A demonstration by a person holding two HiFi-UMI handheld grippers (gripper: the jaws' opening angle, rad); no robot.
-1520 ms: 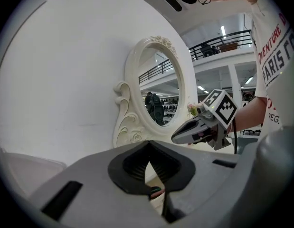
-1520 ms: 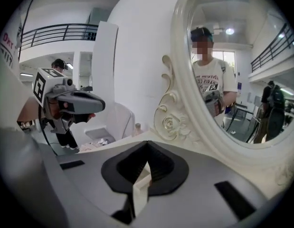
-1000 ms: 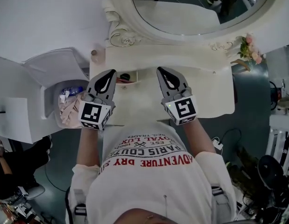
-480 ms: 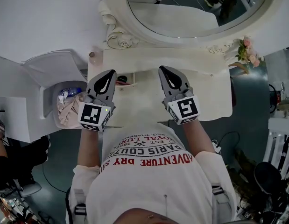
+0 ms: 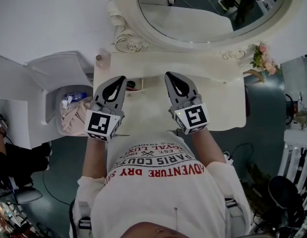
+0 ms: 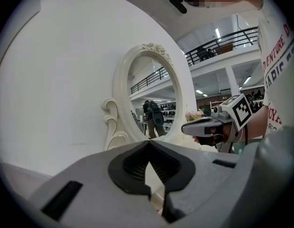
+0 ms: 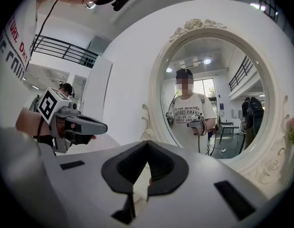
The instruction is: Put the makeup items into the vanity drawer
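Stillness marks the last second. The left gripper (image 5: 120,80) and right gripper (image 5: 169,76) hover side by side over the vanity (image 5: 227,98), about where they were, aimed at the mirror (image 5: 208,9). The left one now sits a shade nearer the middle and covers a little more of the makeup (image 5: 131,85). Both pairs of jaws are clenched tip to tip with nothing between them, as before.

The makeup, a few small dark and red things, lies just beside the left tip at the back of the top. Whether that spot is the open drawer cannot be told. So nothing is being carried, and the scene fits a pause before reaching for it as well as a pause after stowing it.

The shirt (image 5: 158,167) reads "ADVENTURE DRY" in red and "PARIS COUTU…" in black above it. The smaller print is unclear.
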